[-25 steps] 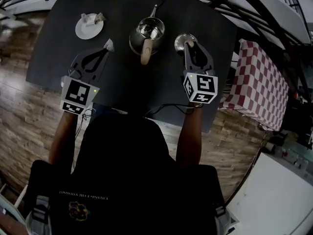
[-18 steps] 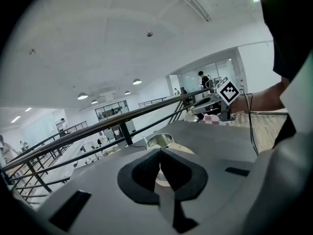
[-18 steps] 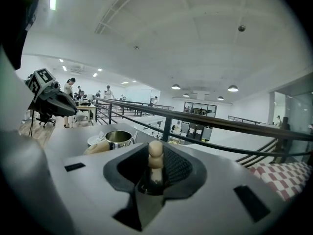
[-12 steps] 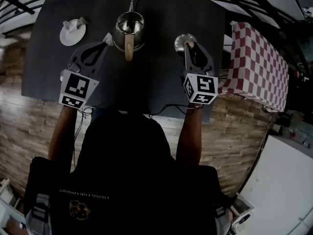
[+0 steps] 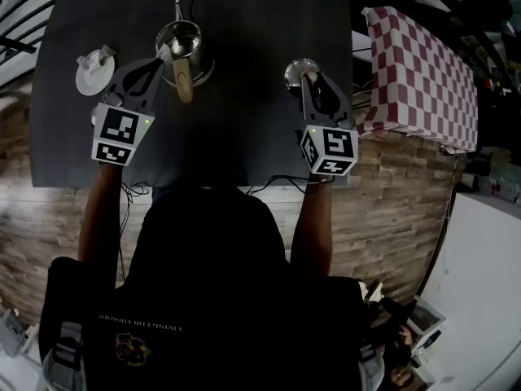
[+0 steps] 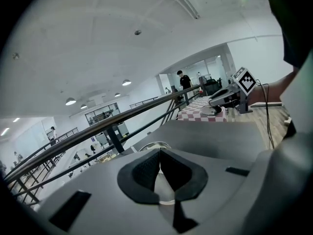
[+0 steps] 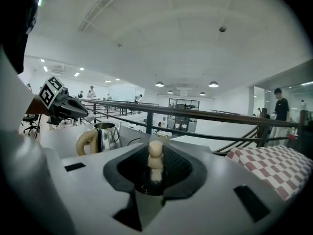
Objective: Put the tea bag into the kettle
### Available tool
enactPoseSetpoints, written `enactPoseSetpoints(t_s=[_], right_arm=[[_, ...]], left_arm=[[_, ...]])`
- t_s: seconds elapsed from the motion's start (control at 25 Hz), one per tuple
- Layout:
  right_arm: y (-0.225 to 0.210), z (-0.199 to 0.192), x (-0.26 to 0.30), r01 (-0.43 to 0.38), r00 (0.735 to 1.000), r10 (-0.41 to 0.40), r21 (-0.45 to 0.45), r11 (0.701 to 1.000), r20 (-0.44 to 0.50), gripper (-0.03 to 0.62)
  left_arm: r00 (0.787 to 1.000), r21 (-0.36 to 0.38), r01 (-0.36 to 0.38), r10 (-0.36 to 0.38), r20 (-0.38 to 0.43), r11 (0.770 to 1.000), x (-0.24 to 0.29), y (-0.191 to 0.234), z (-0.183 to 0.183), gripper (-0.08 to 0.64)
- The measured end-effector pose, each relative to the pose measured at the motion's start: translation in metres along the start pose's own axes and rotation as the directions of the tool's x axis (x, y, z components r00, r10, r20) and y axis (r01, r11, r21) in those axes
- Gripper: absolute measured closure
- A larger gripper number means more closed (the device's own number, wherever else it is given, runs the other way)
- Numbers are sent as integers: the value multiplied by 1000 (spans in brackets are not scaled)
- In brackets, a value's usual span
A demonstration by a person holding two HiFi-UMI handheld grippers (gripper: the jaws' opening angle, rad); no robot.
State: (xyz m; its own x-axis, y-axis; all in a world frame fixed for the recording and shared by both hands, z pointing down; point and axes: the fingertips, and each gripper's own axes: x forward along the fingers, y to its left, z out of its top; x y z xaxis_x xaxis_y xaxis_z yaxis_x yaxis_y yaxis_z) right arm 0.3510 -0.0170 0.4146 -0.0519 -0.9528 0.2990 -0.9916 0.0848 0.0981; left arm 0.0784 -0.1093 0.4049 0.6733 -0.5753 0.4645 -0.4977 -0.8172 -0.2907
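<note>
Left gripper [image 5: 160, 57], fingers pinching the tea bag [image 5: 165, 50], hovers by the kettle [image 5: 192, 42]; right gripper [image 5: 308, 78] clasps lid [image 5: 294, 72].

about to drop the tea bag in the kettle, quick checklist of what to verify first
1. Lid off: ok. The right gripper is shut on the lid by its knob, well to the right of the kettle.
2. Kettle upright on the table, mouth open: ok.
3. Tea bag gripped: ok. The left gripper has its jaws shut on it.
4. Tea bag over the mouth: cannot tell. In the head view it sits at the kettle's left rim, not clearly above the opening.
5. Way to the mouth clear: ok. Nothing shows between the tea bag and the opening.
</note>
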Motion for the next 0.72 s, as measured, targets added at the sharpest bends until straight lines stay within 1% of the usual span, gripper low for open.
enactPoseSetpoints(t_s=[0.28, 0.48, 0.72], right_arm=[[-28, -21, -23, 62, 998, -61, 48, 997, -17, 488], [-43, -32, -32, 86, 996, -85, 67, 994, -28, 488], [-51, -38, -36, 103, 994, -101, 79, 992, -31, 486]], left_arm=[[999, 20, 2, -2, -34, 1000, 35, 2, -2, 551], [998, 30, 10, -8, -59, 999, 55, -2, -4, 551], [996, 28, 24, -21, -83, 999, 69, -8, -13, 551]])
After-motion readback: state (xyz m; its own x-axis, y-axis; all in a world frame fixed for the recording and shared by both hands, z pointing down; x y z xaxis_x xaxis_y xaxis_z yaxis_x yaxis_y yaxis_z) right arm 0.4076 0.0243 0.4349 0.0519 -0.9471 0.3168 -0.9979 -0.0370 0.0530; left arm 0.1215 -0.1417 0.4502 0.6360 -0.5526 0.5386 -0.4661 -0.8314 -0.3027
